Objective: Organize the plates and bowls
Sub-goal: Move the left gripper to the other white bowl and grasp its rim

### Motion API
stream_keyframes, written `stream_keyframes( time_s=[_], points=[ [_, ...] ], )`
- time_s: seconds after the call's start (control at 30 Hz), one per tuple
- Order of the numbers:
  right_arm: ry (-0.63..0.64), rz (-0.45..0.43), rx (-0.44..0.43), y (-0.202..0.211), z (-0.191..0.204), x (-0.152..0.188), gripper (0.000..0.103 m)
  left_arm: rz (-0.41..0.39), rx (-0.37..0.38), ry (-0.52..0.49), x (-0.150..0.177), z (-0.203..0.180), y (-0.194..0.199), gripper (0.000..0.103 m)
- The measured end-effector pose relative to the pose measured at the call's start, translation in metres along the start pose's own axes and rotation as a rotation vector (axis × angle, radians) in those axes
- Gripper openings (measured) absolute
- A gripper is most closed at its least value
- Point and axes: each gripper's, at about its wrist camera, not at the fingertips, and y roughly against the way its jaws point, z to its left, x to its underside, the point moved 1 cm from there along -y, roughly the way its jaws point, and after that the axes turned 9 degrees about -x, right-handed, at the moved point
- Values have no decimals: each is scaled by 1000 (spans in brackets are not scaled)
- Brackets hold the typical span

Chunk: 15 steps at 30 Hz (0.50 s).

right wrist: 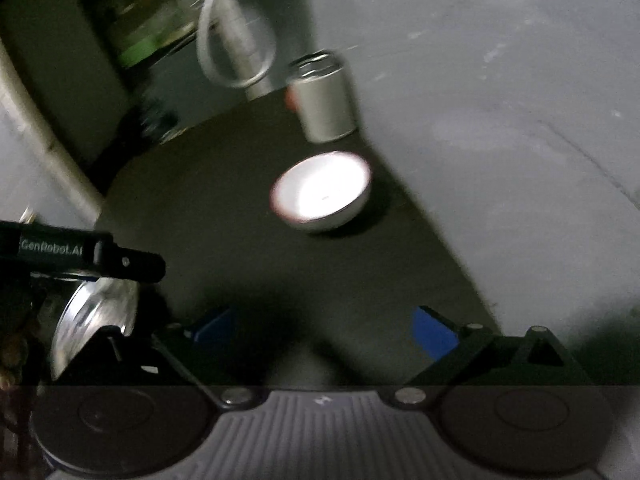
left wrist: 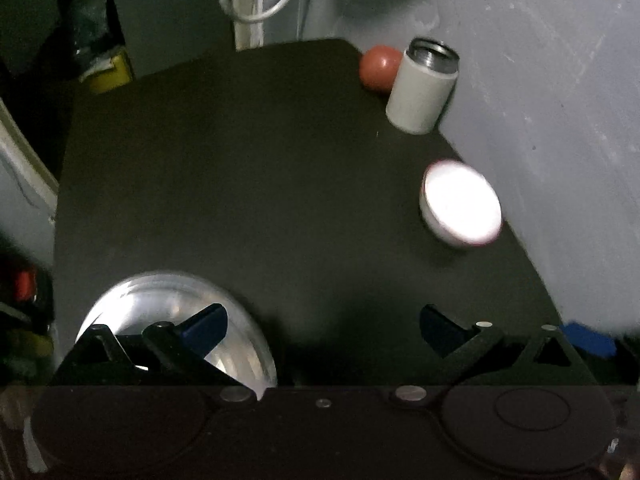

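Observation:
A shiny metal plate (left wrist: pixel 168 312) lies on the dark table (left wrist: pixel 248 184) at the near left. My left gripper (left wrist: pixel 320 330) is open above the table; its left finger (left wrist: pixel 204 326) hangs over the plate's right part, while the right finger is over bare table. A small white bowl (left wrist: pixel 460 204) sits upright near the table's right edge. In the right wrist view the same white bowl (right wrist: pixel 320 190) is ahead of my open right gripper (right wrist: pixel 324 330), well apart from it. The metal plate (right wrist: pixel 96 316) shows at the left, under the other gripper's body (right wrist: pixel 80 256).
A white cylinder cup with a metal rim (left wrist: pixel 424 88) stands at the far right corner, a red ball (left wrist: pixel 378 66) behind it. A grey wall (left wrist: pixel 540 100) runs along the table's right edge. White pipe and cable (left wrist: pixel 252 0) hang behind the table. Clutter fills the left.

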Motion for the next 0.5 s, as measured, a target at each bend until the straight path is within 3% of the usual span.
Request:
stream_keyframes(
  time_s=[0.1, 0.27, 0.5],
  points=[
    [-50, -54, 51, -6, -11, -4, 98, -28, 21, -14, -22, -13, -14, 102],
    [-106, -154, 48, -11, -24, -13, 98, -67, 39, -69, -49, -36, -35, 102],
    [-127, -174, 42, -28, -27, -21, 98, -77, 39, -131, -70, -52, -56, 102]
  ],
)
